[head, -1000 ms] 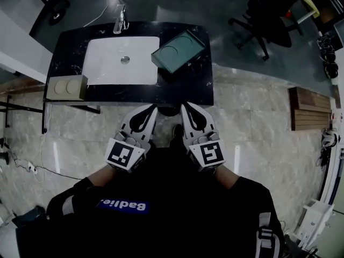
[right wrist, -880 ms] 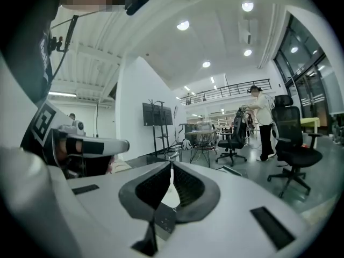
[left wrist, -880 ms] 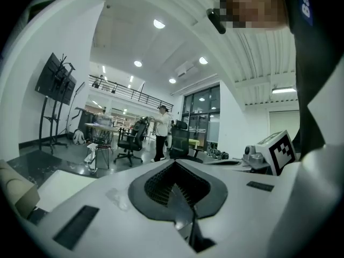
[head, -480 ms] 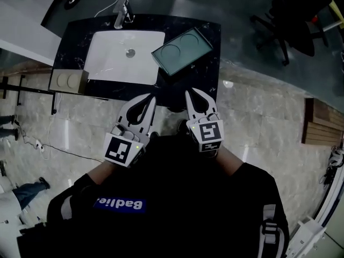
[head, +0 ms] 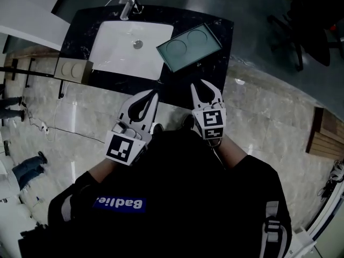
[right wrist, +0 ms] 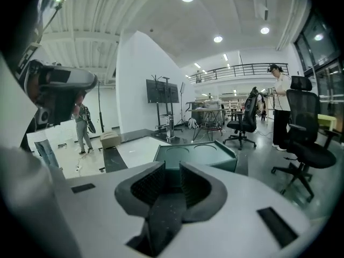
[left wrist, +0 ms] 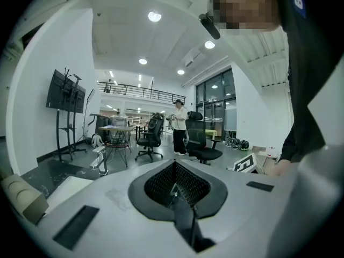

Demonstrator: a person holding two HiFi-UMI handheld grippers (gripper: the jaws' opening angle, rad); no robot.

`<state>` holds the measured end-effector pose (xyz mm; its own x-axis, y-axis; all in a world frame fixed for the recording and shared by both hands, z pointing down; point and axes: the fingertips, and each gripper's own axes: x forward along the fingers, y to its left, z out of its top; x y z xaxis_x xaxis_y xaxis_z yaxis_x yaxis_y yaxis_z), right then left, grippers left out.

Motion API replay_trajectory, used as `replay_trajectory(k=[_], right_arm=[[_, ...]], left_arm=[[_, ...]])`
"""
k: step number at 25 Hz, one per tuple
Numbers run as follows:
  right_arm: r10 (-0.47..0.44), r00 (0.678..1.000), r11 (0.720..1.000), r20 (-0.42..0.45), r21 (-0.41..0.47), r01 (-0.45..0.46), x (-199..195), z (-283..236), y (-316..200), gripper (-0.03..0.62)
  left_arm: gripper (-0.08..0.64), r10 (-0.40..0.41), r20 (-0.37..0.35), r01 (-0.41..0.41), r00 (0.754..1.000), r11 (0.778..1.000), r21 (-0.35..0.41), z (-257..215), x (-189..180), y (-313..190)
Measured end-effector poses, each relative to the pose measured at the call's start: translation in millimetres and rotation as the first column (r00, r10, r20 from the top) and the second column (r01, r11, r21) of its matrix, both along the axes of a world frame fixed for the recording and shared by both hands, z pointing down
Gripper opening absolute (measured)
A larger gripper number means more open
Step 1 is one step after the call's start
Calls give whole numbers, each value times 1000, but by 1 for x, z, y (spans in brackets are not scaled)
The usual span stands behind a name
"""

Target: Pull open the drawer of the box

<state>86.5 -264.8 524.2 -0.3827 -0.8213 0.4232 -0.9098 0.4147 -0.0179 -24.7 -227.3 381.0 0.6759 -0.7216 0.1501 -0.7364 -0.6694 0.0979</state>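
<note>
The green box [head: 189, 47], with two round hollows in its top, lies at the right end of the black counter [head: 215, 69], beside the white sink [head: 126, 50]. No drawer gap shows on it. My right gripper [head: 202, 84] hovers at the counter's front edge, just short of the box, with its jaws a little apart and nothing between them. The right gripper view shows the box [right wrist: 196, 153] straight ahead beyond the right gripper [right wrist: 172, 168]. My left gripper [head: 155, 92] is shut and empty, near the counter's front edge below the sink. Its closed tips, the left gripper [left wrist: 173, 165], fill the left gripper view.
A beige box [head: 72, 70] stands at the counter's left end and a faucet [head: 129, 7] behind the sink. Office chairs [head: 306, 31] stand far right. A person [left wrist: 180, 125] stands in the background, another person [right wrist: 83, 128] at left. Wooden planks [head: 325, 138] lie on the floor.
The head view has swung, so the counter sits higher and more to the right. Both grippers have edged forward to the counter's front edge. Their jaws look unchanged.
</note>
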Motion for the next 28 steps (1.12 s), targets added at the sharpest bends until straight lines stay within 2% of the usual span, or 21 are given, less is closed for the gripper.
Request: replay_trajectory(k=[5, 12, 17, 28], right_arm=[[-4, 998, 1000, -62, -31, 2, 9, 24, -14, 83], [-9, 989, 999, -145, -41, 4, 23, 54, -38, 83], [-38, 979, 996, -201, -84, 21, 31, 88, -51, 83], [-39, 976, 994, -216, -113, 15, 35, 111, -78, 83]], left_arm=[[-9, -25, 17, 25, 1000, 1000, -1, 2, -1, 2], [-9, -69, 38, 70, 997, 997, -17, 6, -12, 4], [-9, -98, 48, 99, 994, 995, -22, 9, -20, 7], [-9, -135, 70, 138, 988, 990, -41, 13, -29, 6]])
